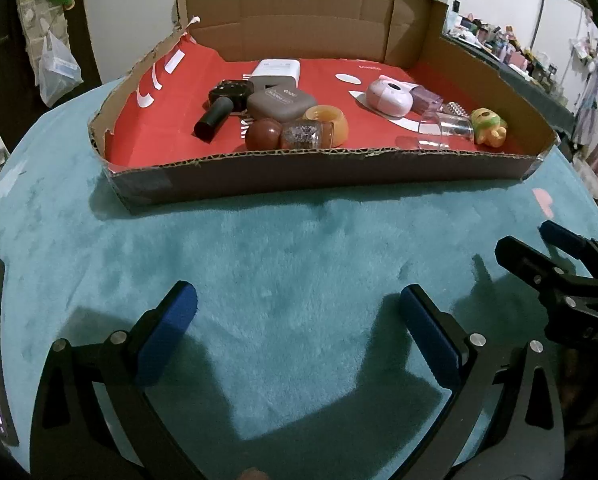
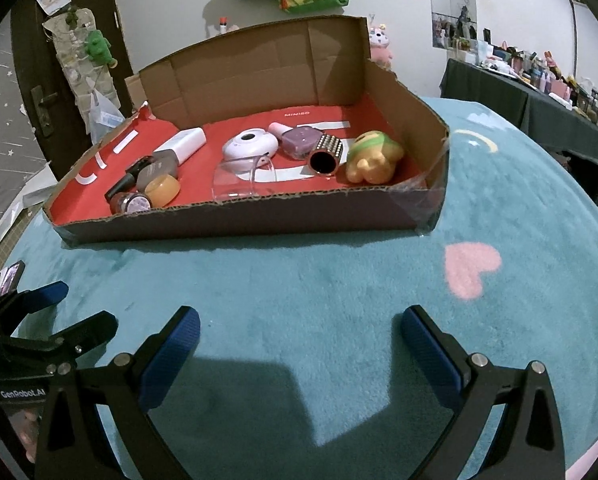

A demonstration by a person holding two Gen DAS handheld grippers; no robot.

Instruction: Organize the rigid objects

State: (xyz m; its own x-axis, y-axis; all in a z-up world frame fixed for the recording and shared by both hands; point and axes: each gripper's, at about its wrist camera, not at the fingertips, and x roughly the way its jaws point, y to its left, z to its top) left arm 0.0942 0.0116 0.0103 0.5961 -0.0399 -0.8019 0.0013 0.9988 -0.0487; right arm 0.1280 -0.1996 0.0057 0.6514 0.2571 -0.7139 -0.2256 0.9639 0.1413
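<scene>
Both the left gripper (image 1: 297,330) and right gripper (image 2: 301,350) hover spread and empty; the clear plastic cup (image 2: 243,178) (light, slippery, probably crushable) in the near right of the cardboard tray (image 2: 235,222) wants a gentle rim pinch.

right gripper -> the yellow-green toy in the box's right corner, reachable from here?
Probably yes. The right gripper is open and empty above bare blanket; the toy lies near the box's low front wall, open from above. The studded tube crowds its left side.

Home, likely bedroom. Teal plush blanket (image 2: 339,280) with pink heart (image 2: 473,274) over table; plush toys (image 2: 381,42) by white wall; wooden door (image 2: 39,92); cluttered side shelf (image 2: 539,72) of trinkets.
</scene>
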